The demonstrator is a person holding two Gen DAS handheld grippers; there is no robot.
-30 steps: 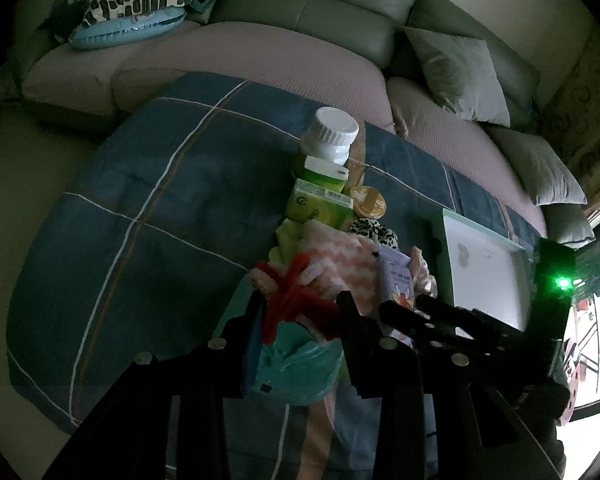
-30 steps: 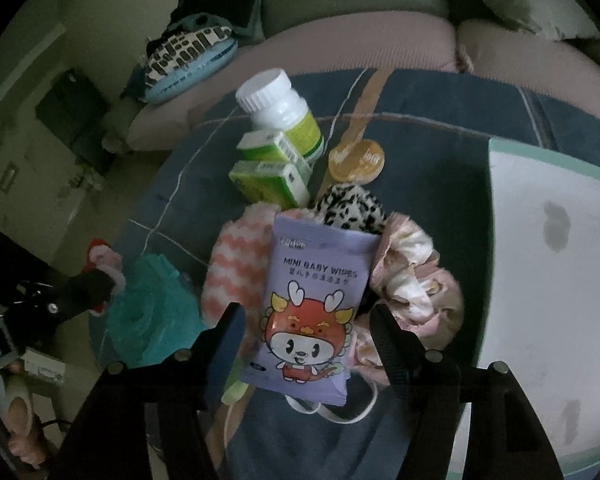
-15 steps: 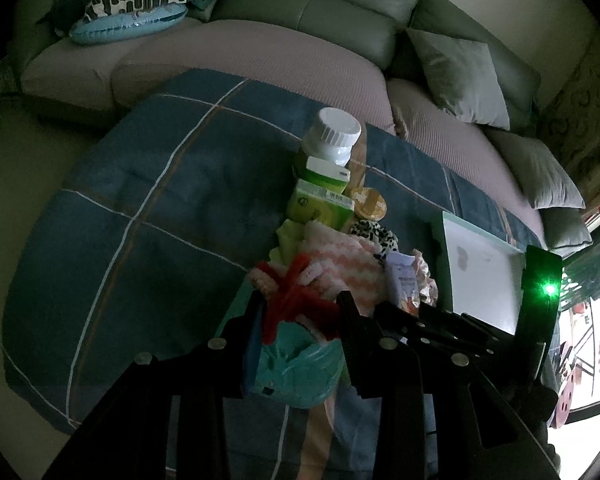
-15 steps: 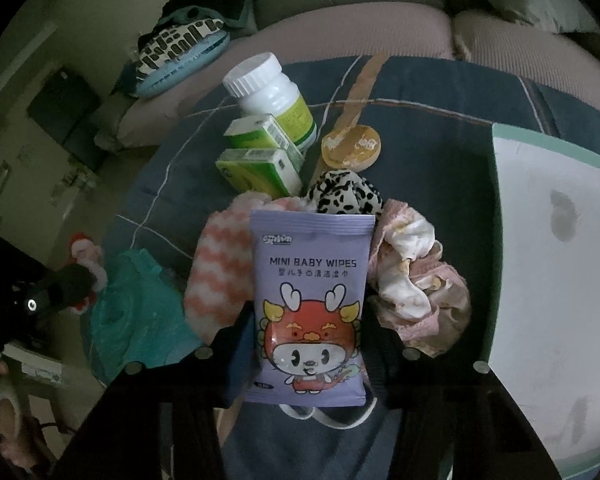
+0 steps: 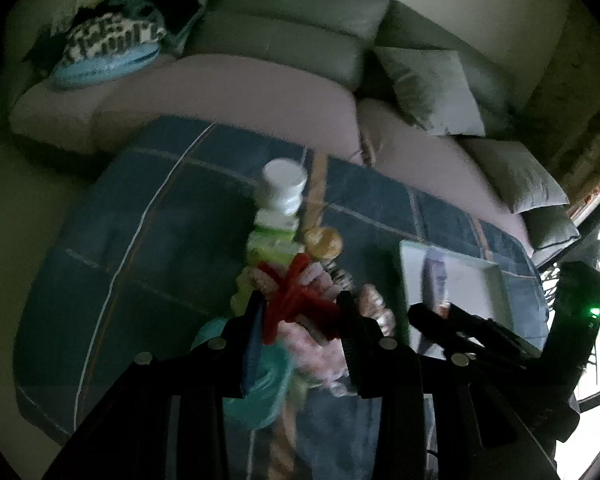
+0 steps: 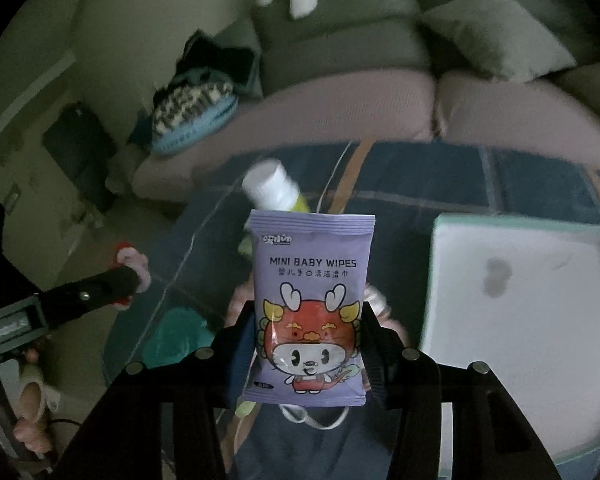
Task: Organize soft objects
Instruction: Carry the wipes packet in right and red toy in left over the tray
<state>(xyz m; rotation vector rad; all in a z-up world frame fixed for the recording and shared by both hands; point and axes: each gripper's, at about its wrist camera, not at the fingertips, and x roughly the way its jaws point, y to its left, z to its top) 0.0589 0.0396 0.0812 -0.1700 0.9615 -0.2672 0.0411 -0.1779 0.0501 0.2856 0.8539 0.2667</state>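
A grey sofa [image 5: 300, 36] with loose cushions is curving around a low surface draped in a blue plaid cloth [image 5: 148, 220], where a dim, cluttered sorting job is under way. A pale, green-rimmed tray [image 6: 520, 240] is sitting on the cloth to the right of the clutter, just beside it. A white-capped bottle [image 6: 268, 184] is lying at the far end of the pile of small items, next to some green cartons [image 5: 272, 240] and a round gold tin [image 5: 324, 240]; motion blur is smearing the finer detail. The right gripper [image 6: 310, 328], its jaws closed in from a wider spread within the past second, is pinching a purple pack of mini baby wipes [image 6: 310, 280] by its two long edges and holding it upright above the pile, clear of the cloth. The left gripper [image 5: 300, 312], jaws partly closed, is clamping a red-and-pink soft toy [image 5: 296, 292] between its fingers, also raised off the cloth. A teal bag [image 5: 256, 396] is lying on the cloth below the toy.
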